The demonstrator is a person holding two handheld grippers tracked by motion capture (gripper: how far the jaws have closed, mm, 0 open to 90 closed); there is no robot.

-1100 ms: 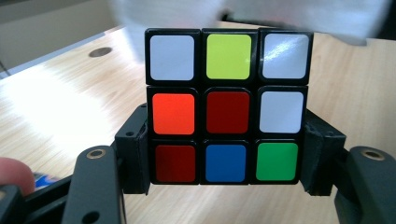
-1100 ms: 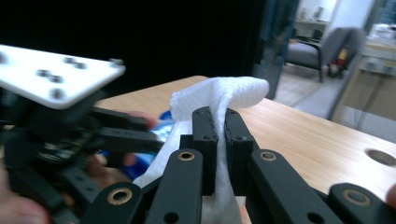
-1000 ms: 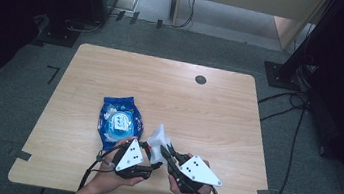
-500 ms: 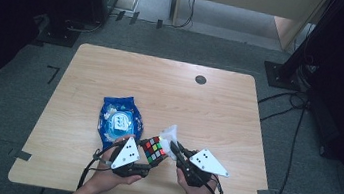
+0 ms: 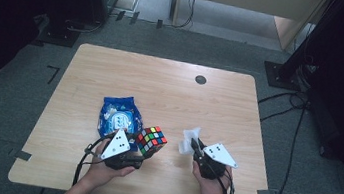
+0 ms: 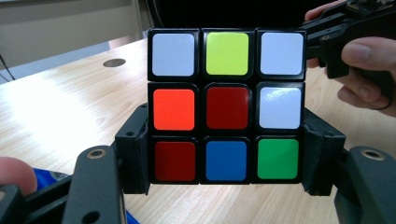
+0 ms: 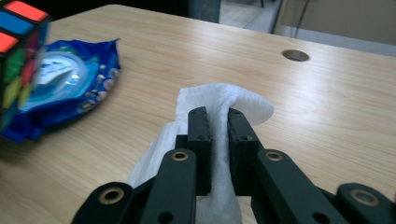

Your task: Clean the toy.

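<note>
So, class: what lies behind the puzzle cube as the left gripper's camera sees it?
Behind the puzzle cube you see the wooden table with its round hole, and the other hand on its gripper. The cube hides the table directly behind it.

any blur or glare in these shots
Right gripper view: the cube at the left edge is smeared and the wipe packet soft, while the white wipe is sharp. Left gripper view: the table glares pale. High view: dark surroundings.

My jaws: matt black plastic. Cube (image 6: 226, 106): glossy plastic, smooth stickers. Wipe (image 7: 219, 105): soft white fibrous cloth. Pack (image 5: 118, 117): shiny blue foil. Table (image 5: 161, 85): smooth light wood-grain.
</note>
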